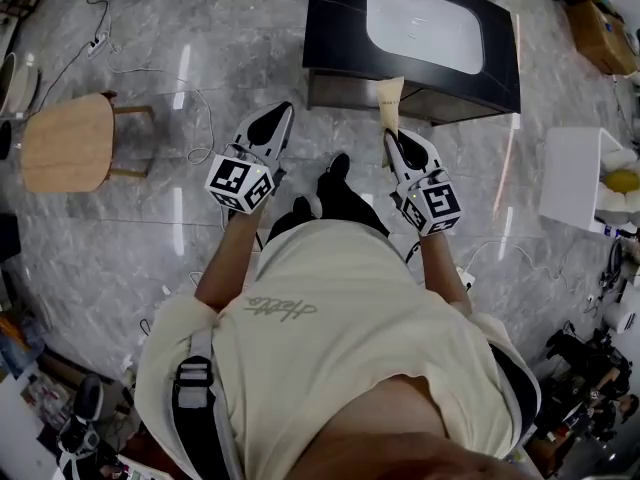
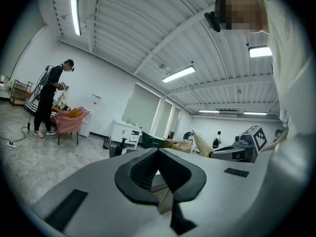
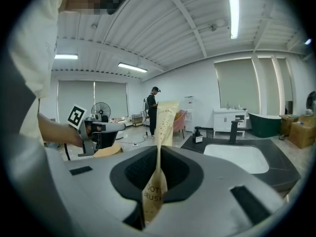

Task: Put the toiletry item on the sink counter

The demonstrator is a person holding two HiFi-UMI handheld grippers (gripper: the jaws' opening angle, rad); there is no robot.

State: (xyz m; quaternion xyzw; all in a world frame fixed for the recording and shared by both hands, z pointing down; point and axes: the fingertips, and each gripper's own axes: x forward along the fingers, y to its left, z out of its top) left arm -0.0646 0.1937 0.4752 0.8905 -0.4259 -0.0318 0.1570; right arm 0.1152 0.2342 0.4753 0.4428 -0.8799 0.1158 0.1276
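Note:
A tall beige toothbrush packet [image 3: 161, 127] stands upright between the jaws of my right gripper [image 3: 158, 157], which is shut on its lower part. From the head view the packet [image 1: 388, 103] sticks out ahead of the right gripper [image 1: 392, 140], near the front edge of the black sink counter [image 1: 335, 28] with its white basin [image 1: 424, 26]. The counter [image 3: 278, 168] and basin [image 3: 238, 157] lie ahead and to the right in the right gripper view. My left gripper [image 1: 279, 116] hangs over the floor, shut with nothing in it [image 2: 159, 153].
A black tap [image 3: 234, 130] and a small black dispenser [image 3: 197, 135] stand on the counter. On the marble floor are a wooden stool [image 1: 68, 140] at the left, a white box [image 1: 578, 178] at the right, and cables [image 1: 195, 153]. A person [image 3: 152, 108] stands far off.

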